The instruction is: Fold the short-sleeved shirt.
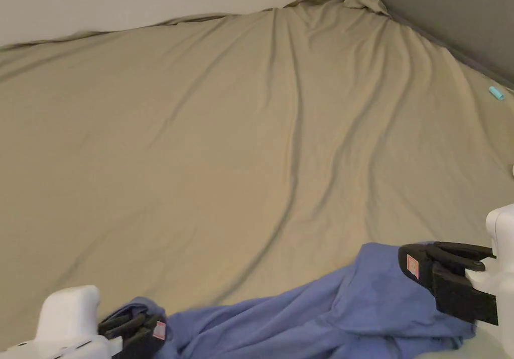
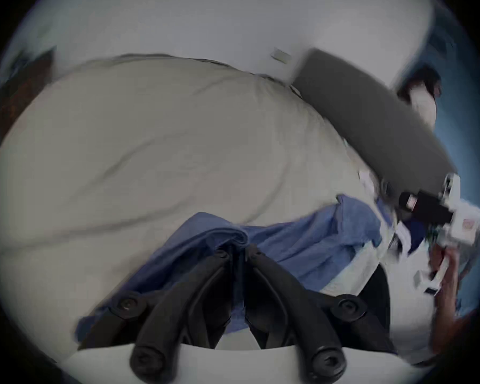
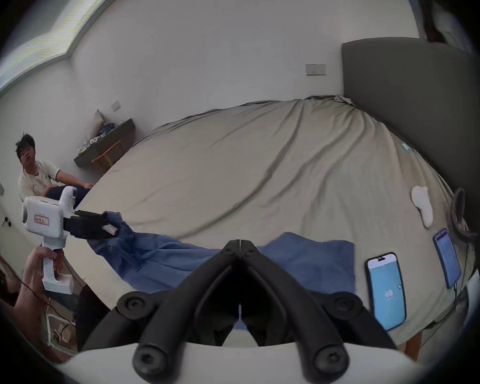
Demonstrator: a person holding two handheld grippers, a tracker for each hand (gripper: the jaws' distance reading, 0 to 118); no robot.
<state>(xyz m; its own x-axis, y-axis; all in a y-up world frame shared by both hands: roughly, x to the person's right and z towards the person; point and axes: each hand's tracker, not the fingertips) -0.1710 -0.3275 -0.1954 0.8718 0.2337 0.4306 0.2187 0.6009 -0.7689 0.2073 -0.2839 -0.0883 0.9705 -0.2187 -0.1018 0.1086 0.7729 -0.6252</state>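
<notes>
A blue short-sleeved shirt (image 1: 321,315) lies bunched in a long strip along the near edge of the bed, stretched between my two grippers. My left gripper (image 1: 150,327) is at the shirt's left end. In the left gripper view its jaws (image 2: 237,250) are closed on a rolled fold of blue cloth (image 2: 219,233). My right gripper (image 1: 409,264) is at the shirt's right end. In the right gripper view its tips (image 3: 240,244) meet at the shirt's (image 3: 311,259) far edge, which dips toward them. The left gripper (image 3: 110,228) also appears there, biting the cloth.
The bed is covered by a wrinkled tan sheet (image 1: 251,149), with a white wall behind and a grey headboard (image 1: 441,13) at right. A small teal object (image 1: 496,93) lies near the headboard. Two phones (image 3: 387,290) (image 3: 446,259) and a white object (image 3: 421,207) lie right of the shirt. A person (image 3: 36,174) sits by the bed.
</notes>
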